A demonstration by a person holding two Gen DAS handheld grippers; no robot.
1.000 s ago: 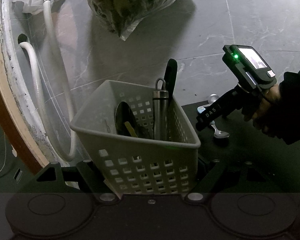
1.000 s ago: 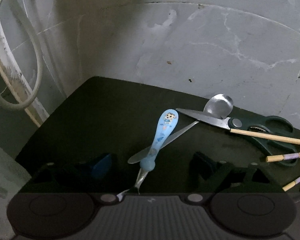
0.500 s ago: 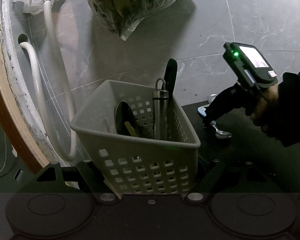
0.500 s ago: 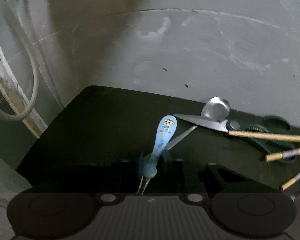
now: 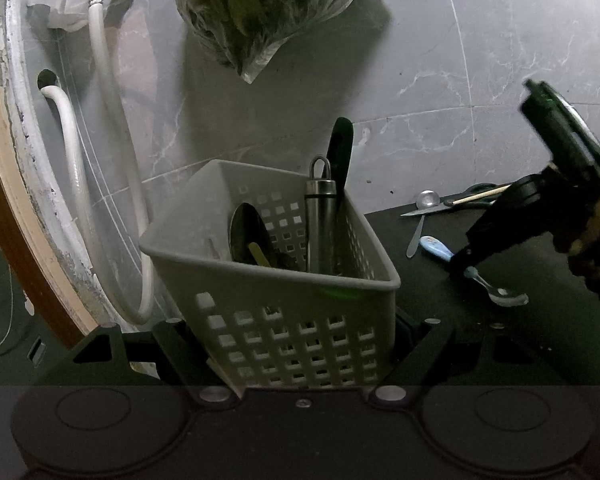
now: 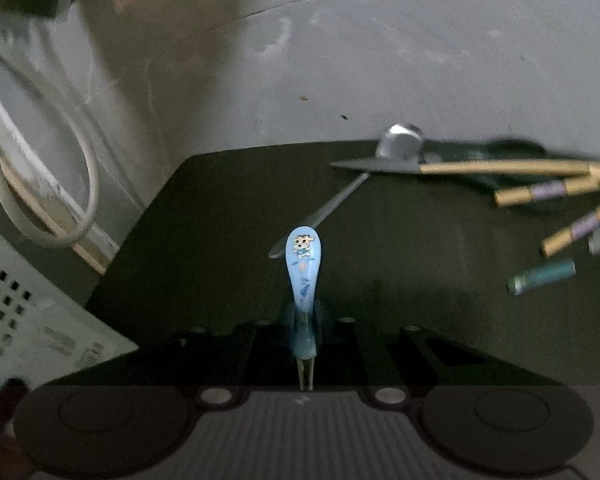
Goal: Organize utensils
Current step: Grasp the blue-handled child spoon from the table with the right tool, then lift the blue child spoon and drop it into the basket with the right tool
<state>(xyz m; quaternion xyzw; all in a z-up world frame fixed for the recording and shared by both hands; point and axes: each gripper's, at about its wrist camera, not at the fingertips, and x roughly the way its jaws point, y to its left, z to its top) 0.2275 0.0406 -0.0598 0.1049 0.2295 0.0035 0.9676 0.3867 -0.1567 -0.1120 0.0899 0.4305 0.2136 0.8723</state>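
Setting: grey marble-look tiles behind a dark counter (image 6: 220, 208), with white hoses (image 5: 112, 184) at the left and a bag of greens (image 5: 268, 12) hanging above.
Left claw: (image 5: 300, 344) at the near edge of its view, its two fingers pressed against the sides of the white slotted basket (image 5: 260, 280); it appears clamped on it.
Basket contents: a steel cylinder with a loop (image 5: 320, 216), a black handle (image 5: 340, 152) and a dark spoon-like piece (image 5: 248, 232) already stand inside, so part of the sorting looks done.
Right claw: (image 6: 304, 320) closed on the blue child's spoon (image 6: 303, 264) near the neck; the cartoon-printed handle points away from the camera, the metal end back toward it.
Spoon position: from the left view, gripped at the counter's middle, bowl (image 5: 504, 296) low over the dark surface, well right of the basket; whether it touches the counter cannot be told.
Left to do: a metal spoon (image 6: 396, 148), scissors (image 6: 380, 166), chopsticks (image 6: 540, 192) and a teal-handled piece (image 6: 544, 276) lie toward the far right corner.
Next step, by judgement: carrying the blue spoon left to the basket.
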